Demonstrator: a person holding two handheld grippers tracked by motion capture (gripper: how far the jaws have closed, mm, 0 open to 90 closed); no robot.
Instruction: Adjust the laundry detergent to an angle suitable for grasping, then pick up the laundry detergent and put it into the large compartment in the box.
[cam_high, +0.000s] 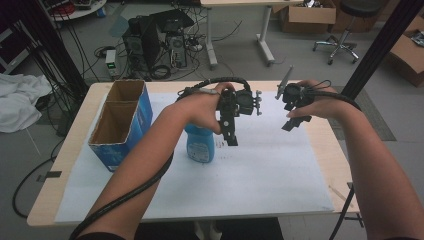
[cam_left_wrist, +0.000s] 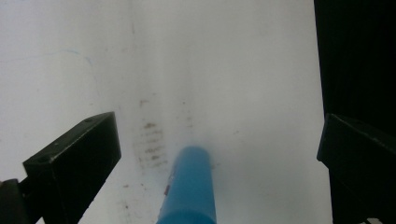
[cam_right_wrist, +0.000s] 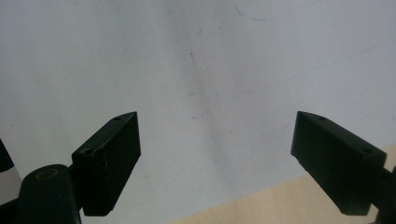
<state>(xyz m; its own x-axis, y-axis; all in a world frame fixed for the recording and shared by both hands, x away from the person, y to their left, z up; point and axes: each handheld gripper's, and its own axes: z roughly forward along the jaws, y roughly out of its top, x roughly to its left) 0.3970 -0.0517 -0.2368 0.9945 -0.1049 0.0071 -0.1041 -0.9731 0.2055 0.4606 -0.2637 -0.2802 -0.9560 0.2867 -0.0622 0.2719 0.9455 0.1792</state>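
Note:
A blue bottle (cam_high: 200, 146) with a printed label stands upright on the white paper (cam_high: 260, 175), its top hidden under the person's left hand. My left gripper (cam_high: 230, 141) hangs jaws-down just right of the bottle. In the left gripper view that gripper (cam_left_wrist: 219, 130) is open wide, and the blue bottle (cam_left_wrist: 189, 186) rises between the jaws without touching either. My right gripper (cam_high: 290, 125) hovers over the paper's far right part. In its own view the right gripper (cam_right_wrist: 217, 121) is open with only paper between its jaws.
A blue cardboard box (cam_high: 122, 120) with two open compartments stands at the table's left. The wooden table (cam_high: 327, 145) shows bare beyond the paper's right edge. On the floor behind are computer towers (cam_high: 150, 40), cables, an office chair (cam_high: 345, 30) and a white cloth (cam_high: 20, 97).

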